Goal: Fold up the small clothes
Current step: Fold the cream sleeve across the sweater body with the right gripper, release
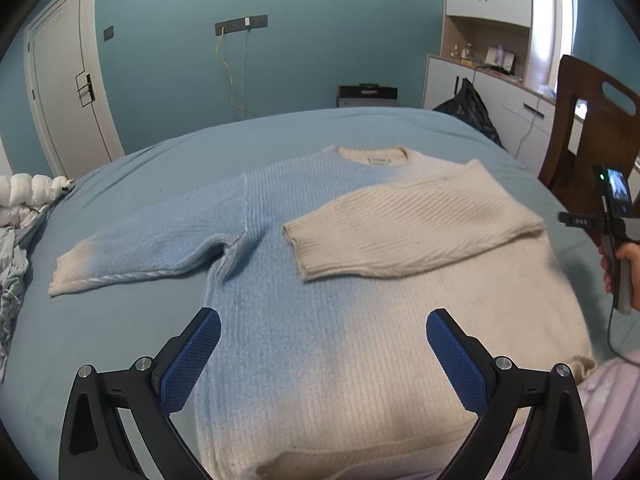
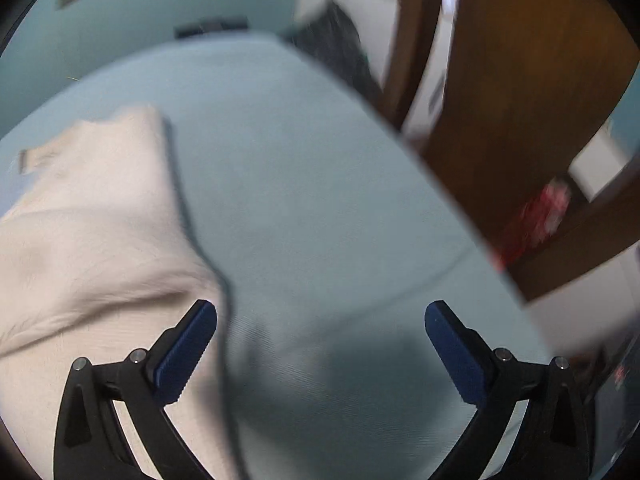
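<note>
Left wrist view: a knitted sweater [image 1: 320, 280], pale blue on one side fading to cream on the other, lies flat on the blue bed [image 1: 280, 128], neckline away from the camera. Its cream sleeve [image 1: 412, 228] is folded across the chest, cuff near the middle; the blue sleeve [image 1: 148, 248] stretches out sideways on the sheet. The left tongs [image 1: 323, 330] hang above the lower body of the sweater, spread wide, nothing between the blue pads. At the far right edge a hand [image 1: 624, 268] grips the handle of the other device. A white quilted bundle [image 1: 28, 196] sits at the bed's left edge, a black bag [image 1: 472, 108] beyond the far corner, and a wooden chair [image 1: 592, 128] stands beside the bed. An open cupboard niche [image 1: 484, 44] holds small items too tiny to identify.

Right wrist view, blurred: the right tongs [image 2: 321, 320] are released and wide apart over bare sheet, holding nothing. The sweater's cream edge [image 2: 100, 220] lies to their left, passing under the left pad. The chair fills the upper right.
</note>
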Demonstrator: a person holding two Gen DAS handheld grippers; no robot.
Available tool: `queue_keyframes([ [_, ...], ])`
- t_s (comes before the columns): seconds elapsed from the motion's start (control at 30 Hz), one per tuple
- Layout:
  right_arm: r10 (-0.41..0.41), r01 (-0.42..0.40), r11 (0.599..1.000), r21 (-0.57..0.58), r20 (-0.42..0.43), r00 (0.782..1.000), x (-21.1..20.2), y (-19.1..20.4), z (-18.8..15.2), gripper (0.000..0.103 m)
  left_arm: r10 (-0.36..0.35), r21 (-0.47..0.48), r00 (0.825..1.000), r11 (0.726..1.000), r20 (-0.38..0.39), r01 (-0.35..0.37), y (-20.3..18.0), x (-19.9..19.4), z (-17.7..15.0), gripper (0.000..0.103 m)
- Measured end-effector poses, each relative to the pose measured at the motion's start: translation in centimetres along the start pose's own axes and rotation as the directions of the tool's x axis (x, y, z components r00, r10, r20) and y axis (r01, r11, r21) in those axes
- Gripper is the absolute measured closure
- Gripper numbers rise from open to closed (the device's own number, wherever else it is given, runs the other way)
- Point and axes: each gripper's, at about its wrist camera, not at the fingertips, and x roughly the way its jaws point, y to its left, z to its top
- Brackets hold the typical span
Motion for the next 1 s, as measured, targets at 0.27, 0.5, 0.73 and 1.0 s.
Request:
queue_keyframes([
  [0.27,0.337,-0.21,0.761,-0.614,0.096,0.937,-10.8,22.3,-2.6,0.003,-0.005,-0.062,1.0,0.998,-0.004,0.005,1.5,0.1,-0.2,0.0],
  [0.5,0.445,-0.444,0.514,-0.734,-0.214,0.87,-9.9,36.2,-8.5,0.031,-0.01,-0.095,1.0,0.995,-0.014,0.009,2.3,0.7,-0.3,0.0],
  [0.73,0.543,-0.574,0.607,-0.55,-0.241,0.804,-7.7,32.3,-4.3,0.097,-0.115,-0.182,0.992,0.978,-0.043,0.106,3.0,0.6,-0.2,0.0],
  [1.0,0.83,-0.873,0.482,-0.072,-0.28,0.482,-8.0,25.2,0.6,0.088,-0.121,-0.21,0.992,0.972,-0.04,0.11,3.6,0.8,-0.3,0.0],
])
